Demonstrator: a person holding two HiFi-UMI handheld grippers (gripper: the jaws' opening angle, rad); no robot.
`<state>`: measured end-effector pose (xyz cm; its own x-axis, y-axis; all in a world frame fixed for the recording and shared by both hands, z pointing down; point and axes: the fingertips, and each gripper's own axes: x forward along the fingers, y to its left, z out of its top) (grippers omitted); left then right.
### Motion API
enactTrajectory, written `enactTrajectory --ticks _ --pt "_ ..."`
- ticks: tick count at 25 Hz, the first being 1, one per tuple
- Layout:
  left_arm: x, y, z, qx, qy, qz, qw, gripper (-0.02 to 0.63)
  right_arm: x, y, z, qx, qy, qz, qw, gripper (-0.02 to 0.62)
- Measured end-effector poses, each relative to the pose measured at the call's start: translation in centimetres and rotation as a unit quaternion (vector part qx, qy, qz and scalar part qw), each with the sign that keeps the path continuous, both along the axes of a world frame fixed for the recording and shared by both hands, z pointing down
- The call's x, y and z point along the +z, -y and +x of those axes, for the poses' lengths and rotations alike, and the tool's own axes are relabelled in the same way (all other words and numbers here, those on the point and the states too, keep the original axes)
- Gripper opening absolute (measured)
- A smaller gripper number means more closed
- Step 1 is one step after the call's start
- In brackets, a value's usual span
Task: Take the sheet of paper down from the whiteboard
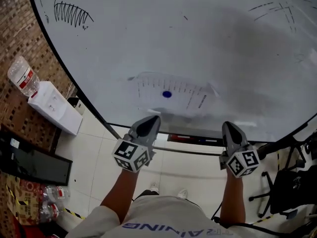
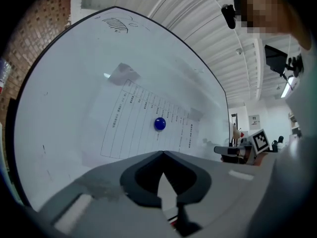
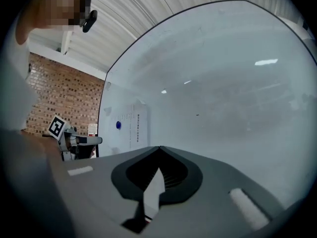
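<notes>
Fingers (image 2: 106, 175) on the left gripper (image 2: 162, 153) meet tip to tip with nothing between them, and the right gripper (image 3: 159, 148) is pressed closed and empty in the same way. Both are smooth grey moulded wedges with dark hollowed inner faces, each carrying a cube (image 1: 132, 155) of black-and-white square markers. The sheet of paper (image 2: 143, 123) hangs on the whiteboard (image 2: 74, 83), a thin white page printed with ruled lines and columns of small text. It lies flat against the glossy surface under a round, shiny blue magnet (image 2: 159, 124) near its middle, and one upper corner looks grey and creased. In the head view the left gripper points at the sheet's lower edge from close by, apart from it, while the right gripper faces bare board off to the sheet's right. The board has a thin dark frame, faint smears and a scribbled black comb-like drawing (image 1: 72, 11). Beside it stands a rough brick wall (image 1: 15, 33), with a clear plastic bottle (image 1: 24, 77) and a white box (image 1: 54, 107) below — pale square tiles (image 1: 99, 152) cover the floor.
</notes>
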<state>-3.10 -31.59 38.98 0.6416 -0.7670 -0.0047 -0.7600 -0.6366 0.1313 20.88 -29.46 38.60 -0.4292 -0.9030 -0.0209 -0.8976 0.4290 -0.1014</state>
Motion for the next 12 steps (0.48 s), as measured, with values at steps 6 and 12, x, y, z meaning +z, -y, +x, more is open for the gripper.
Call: enactTrajectory --ticks 6,12 --pt "-1.3 1.1 -0.6 -0.033 0.056 0.043 0.9969 0.003 -0.4 0.6 -1.0 -0.007 0.001 0.004 1.0 0.003" --pt "-5.1 2.2 1.2 -0.082 0.238 0.153 0.9555 0.105 -1.2 0.6 -1.1 -0.011 -0.005 0.012 1.0 0.003"
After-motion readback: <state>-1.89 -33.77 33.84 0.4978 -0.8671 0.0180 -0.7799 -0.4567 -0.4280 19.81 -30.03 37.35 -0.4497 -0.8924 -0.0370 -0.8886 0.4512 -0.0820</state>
